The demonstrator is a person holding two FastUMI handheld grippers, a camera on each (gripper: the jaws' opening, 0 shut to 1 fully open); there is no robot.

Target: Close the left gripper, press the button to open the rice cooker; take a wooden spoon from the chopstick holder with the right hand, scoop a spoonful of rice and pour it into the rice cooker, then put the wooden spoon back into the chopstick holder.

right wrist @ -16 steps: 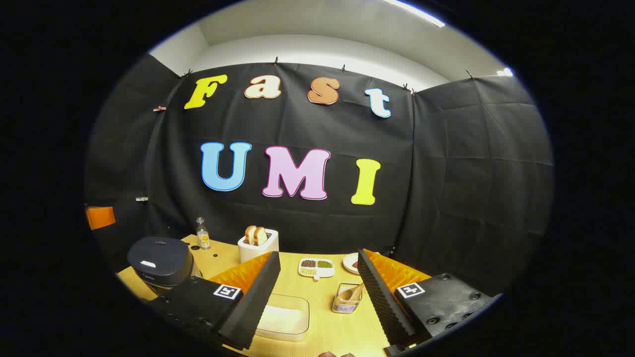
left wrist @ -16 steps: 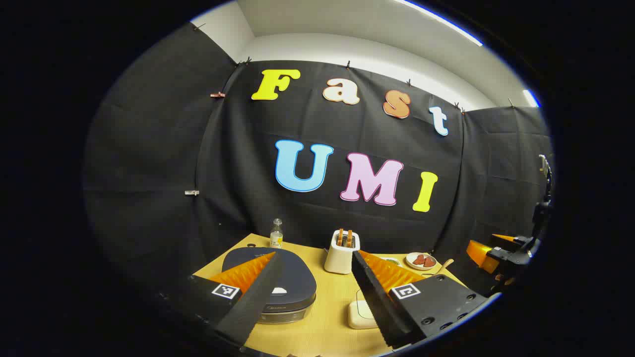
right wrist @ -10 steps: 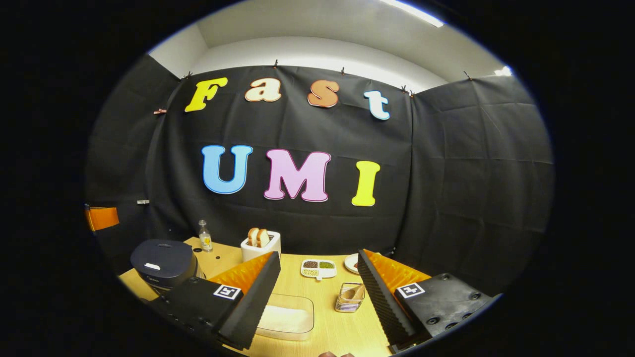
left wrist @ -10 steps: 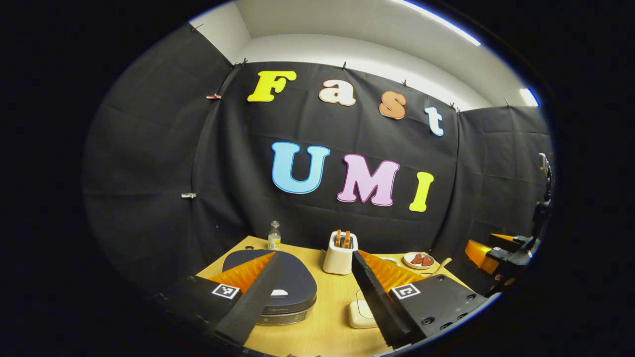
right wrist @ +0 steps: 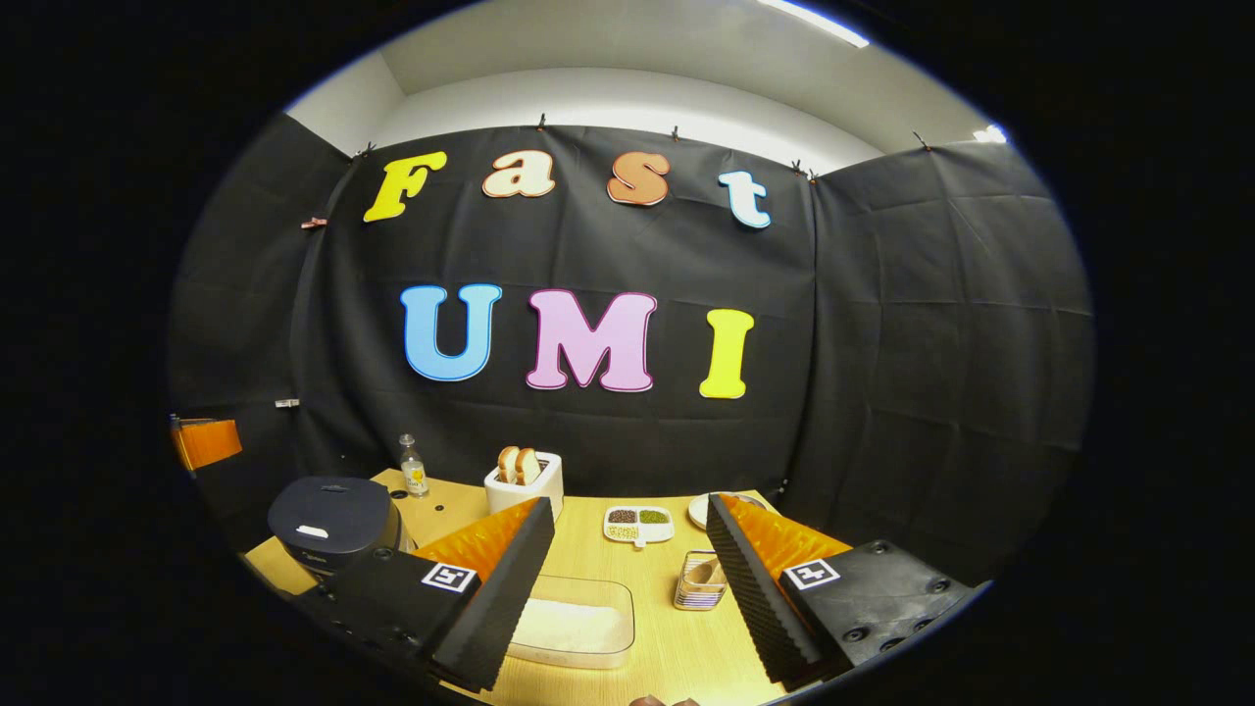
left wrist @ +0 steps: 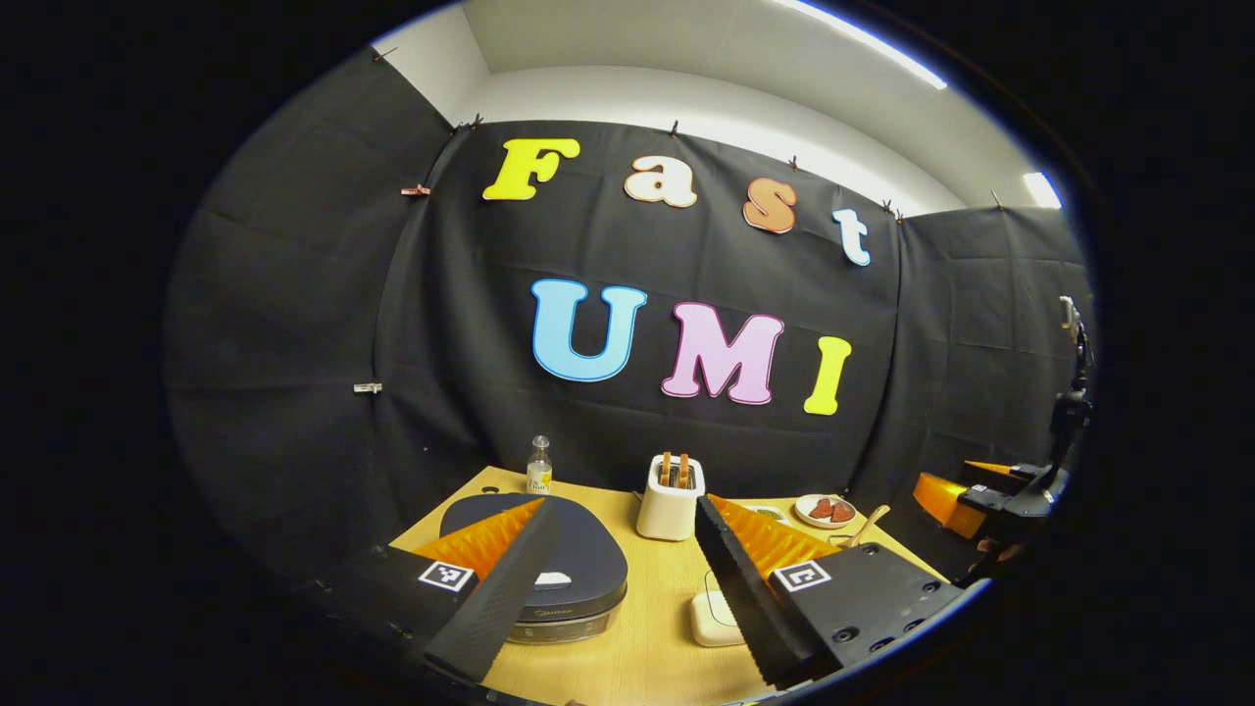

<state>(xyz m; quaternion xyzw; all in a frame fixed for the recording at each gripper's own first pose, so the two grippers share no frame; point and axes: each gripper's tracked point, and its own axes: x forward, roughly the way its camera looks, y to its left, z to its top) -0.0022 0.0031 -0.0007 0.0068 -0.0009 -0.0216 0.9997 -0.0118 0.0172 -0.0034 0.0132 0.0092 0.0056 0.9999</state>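
Note:
The dark rice cooker (left wrist: 574, 554) stands with its lid down, a pale button (left wrist: 552, 579) on the front, just beyond my left gripper (left wrist: 625, 504), which is open and empty above it. Farther right in that view, the right gripper (left wrist: 980, 495) is held off the table's edge. From the right gripper view, my right gripper (right wrist: 629, 502) is open over a clear tub of rice (right wrist: 574, 623) and the wire chopstick holder (right wrist: 698, 580) with the wooden spoon (right wrist: 702, 571) in it. The cooker (right wrist: 333, 520) is at the left.
On the wooden table (right wrist: 647, 559) stand a toaster with bread (right wrist: 525, 480), a small bottle (right wrist: 414, 466), a divided dish of beans (right wrist: 637, 522) and a plate (right wrist: 704, 508). Black cloth walls close in the back and sides.
Both views have drifted slightly; in the right gripper view the tub and holder now sit a little farther right and higher. Both grippers stay open and hold nothing.

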